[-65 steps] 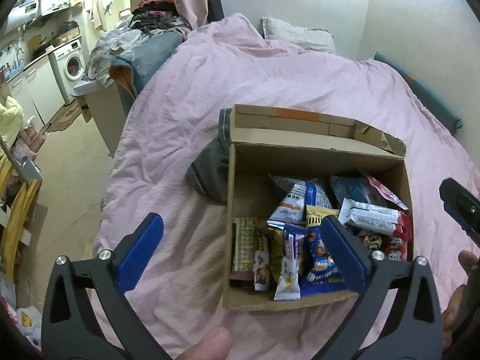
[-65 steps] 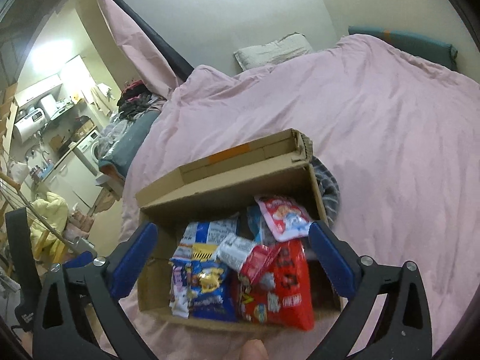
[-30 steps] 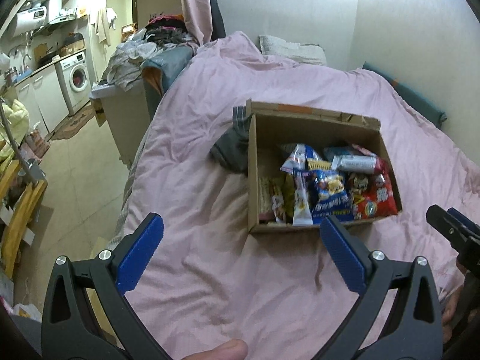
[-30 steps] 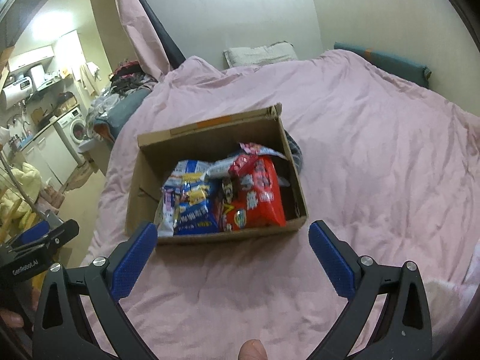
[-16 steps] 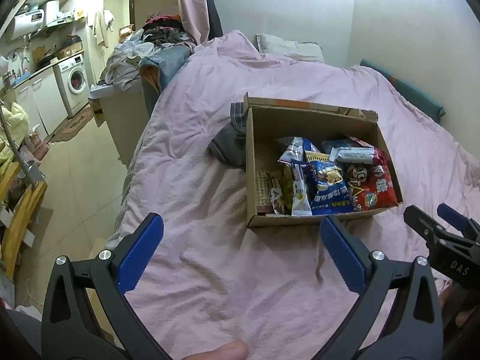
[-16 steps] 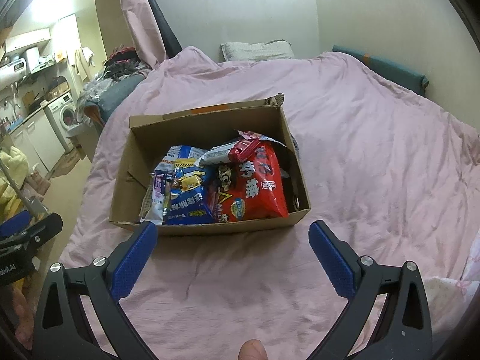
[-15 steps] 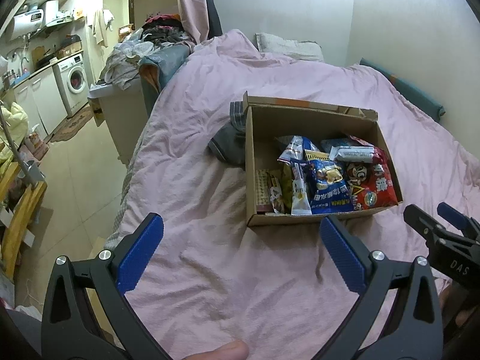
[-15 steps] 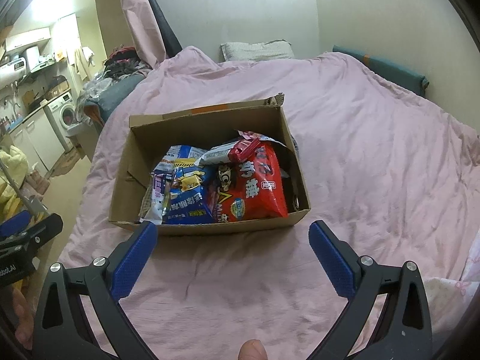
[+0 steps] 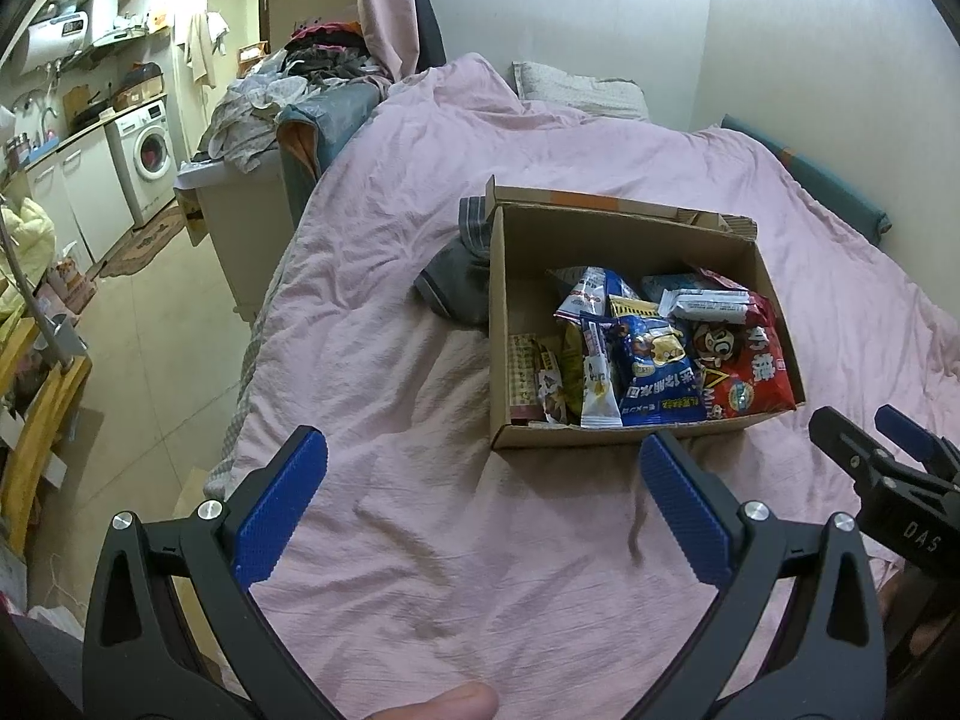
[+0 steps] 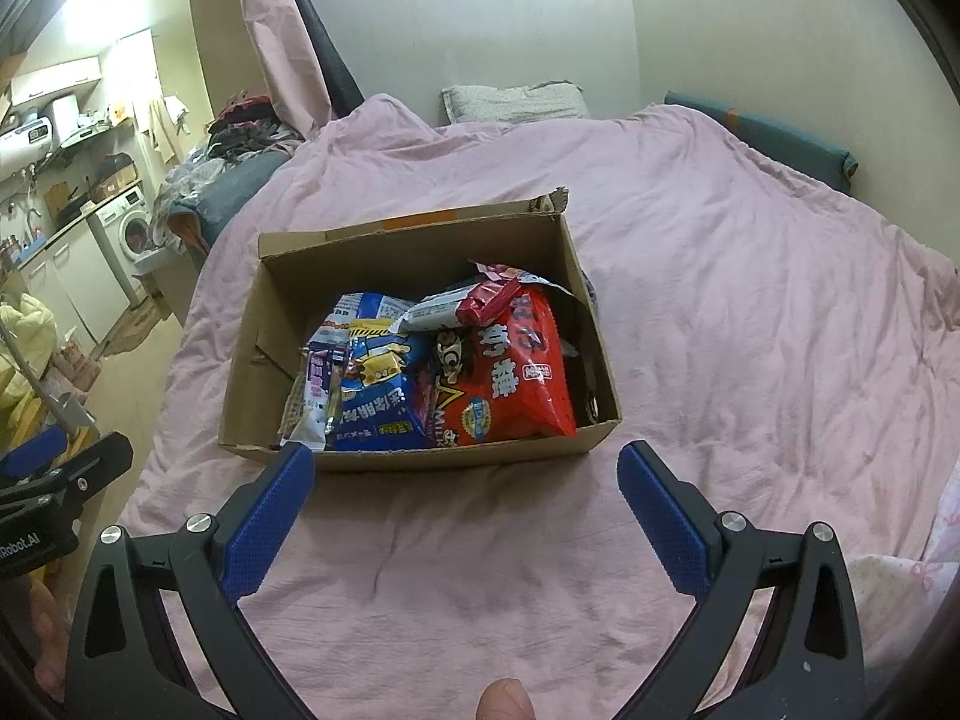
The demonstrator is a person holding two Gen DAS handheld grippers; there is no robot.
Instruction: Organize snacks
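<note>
On the pink-covered bed (image 9: 420, 276), the cardboard box (image 9: 501, 312) now sits farther from both grippers than two seconds ago. It holds a red bag (image 10: 528, 372), a blue bag (image 10: 378, 402) and smaller packets (image 9: 594, 384) at its left. The left gripper (image 9: 480, 504) and right gripper (image 10: 465, 516) hover with jaws spread wide, empty.

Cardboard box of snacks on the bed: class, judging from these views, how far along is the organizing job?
Done: the snack packets, such as the red bag and the blue bag, sit inside the cardboard box on the pink bedspread. In hand: nothing; the left tongs and right tongs are open and empty, short of the box. Left: the packets look jumbled and overlapping, so sorting may remain.
</note>
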